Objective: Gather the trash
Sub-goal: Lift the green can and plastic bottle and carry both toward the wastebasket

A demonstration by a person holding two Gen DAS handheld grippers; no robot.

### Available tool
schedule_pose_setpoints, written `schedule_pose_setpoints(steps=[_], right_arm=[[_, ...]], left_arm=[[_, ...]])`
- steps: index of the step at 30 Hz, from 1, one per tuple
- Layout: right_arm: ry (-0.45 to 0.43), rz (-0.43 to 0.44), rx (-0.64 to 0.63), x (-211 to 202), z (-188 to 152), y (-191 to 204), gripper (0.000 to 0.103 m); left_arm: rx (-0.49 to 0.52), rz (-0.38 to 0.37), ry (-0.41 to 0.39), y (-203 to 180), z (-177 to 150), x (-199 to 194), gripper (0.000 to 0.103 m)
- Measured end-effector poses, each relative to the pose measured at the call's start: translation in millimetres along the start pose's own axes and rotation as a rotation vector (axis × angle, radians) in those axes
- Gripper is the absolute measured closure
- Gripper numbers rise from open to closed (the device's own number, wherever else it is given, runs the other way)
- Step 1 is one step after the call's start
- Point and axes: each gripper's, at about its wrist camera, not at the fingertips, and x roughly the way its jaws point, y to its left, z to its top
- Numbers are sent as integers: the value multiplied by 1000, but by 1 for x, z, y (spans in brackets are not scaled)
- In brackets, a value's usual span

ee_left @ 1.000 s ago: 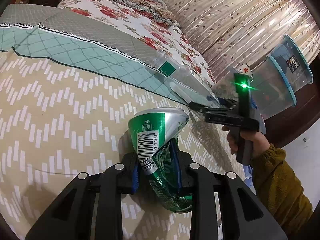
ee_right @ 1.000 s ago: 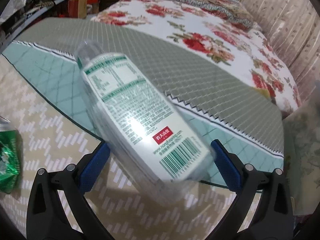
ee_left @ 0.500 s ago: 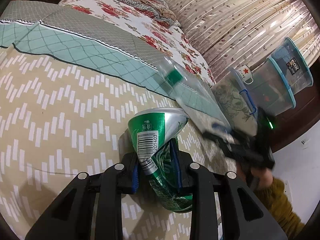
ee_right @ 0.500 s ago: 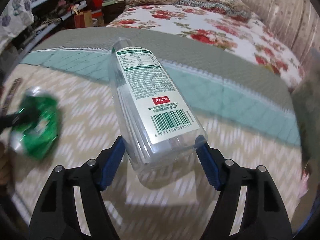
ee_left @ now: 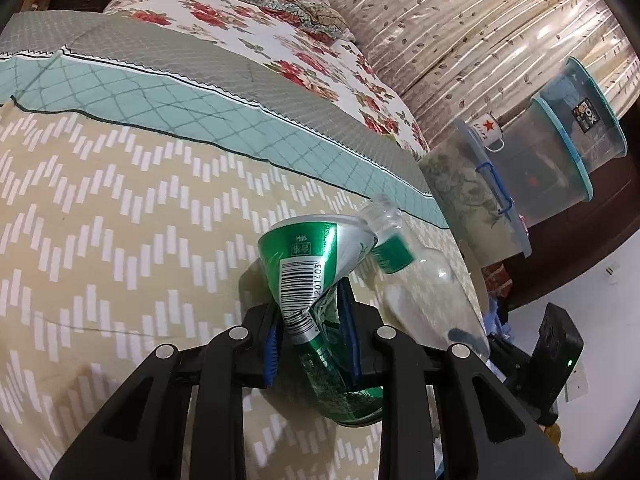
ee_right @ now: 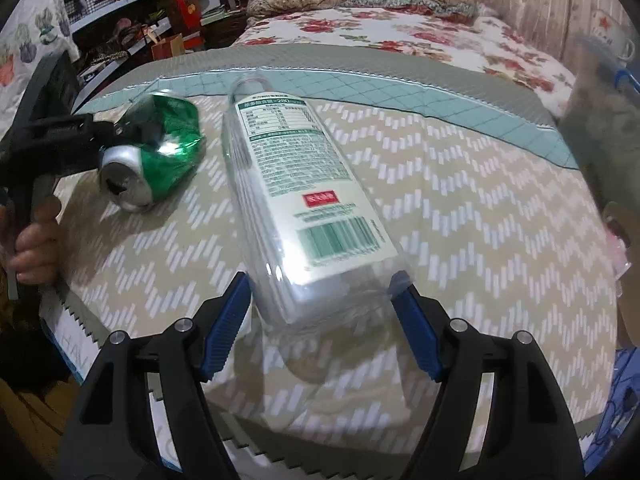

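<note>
Here we see the left tongs (ee_left: 312, 332) clamped on a crushed green aluminium can (ee_left: 308, 280) with barcode digits 201403, and the right tongs (ee_right: 320, 320) gripping a clear plastic bottle (ee_right: 304, 184) whose white label reads 280.

Left gripper (ee_left: 314, 334): jaws drawn close together, blue pads (ee_left: 271, 354) pressed on both sides of a crushed green can (ee_left: 310, 276).
Left hand (ee_right: 34, 246): wrapped around the handle behind that claw.
Right gripper (ee_right: 320, 312): jaws set wide, a clear plastic bottle (ee_right: 304, 184) held between the blue pads (ee_right: 224, 324) by its base.
</note>
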Motion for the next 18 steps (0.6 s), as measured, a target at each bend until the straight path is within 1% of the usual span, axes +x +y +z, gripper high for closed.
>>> schedule_pose_setpoints(steps=[5,7,8,9,10,12,15,18], right_arm=[[-20,-26,-30,2,1,9,22],[-30,-19,-26,3,5,11,19],[-34,-22,-27,4,7,11,19],[-38,-26,-32,4,9,13,18],[-40,-29,-37,5,11,14,17],[-39,-29,-45,9,14,15,17],[-32,-32,-32,16,18,13,16],[-31,-1,6,19,22,8,17]], left_arm=[[-4,14,4,1,1,1,79],[-16,18,5,4,2,2,72],[-27,19,5,6,3,2,64],[-36,14,3,8,4,2,61],[-47,-1,3,10,5,2,60],[-61,-22,4,12,8,3,55],[-66,-38,4,10,10,4,48],[-65,-37,4,9,11,6,48]])
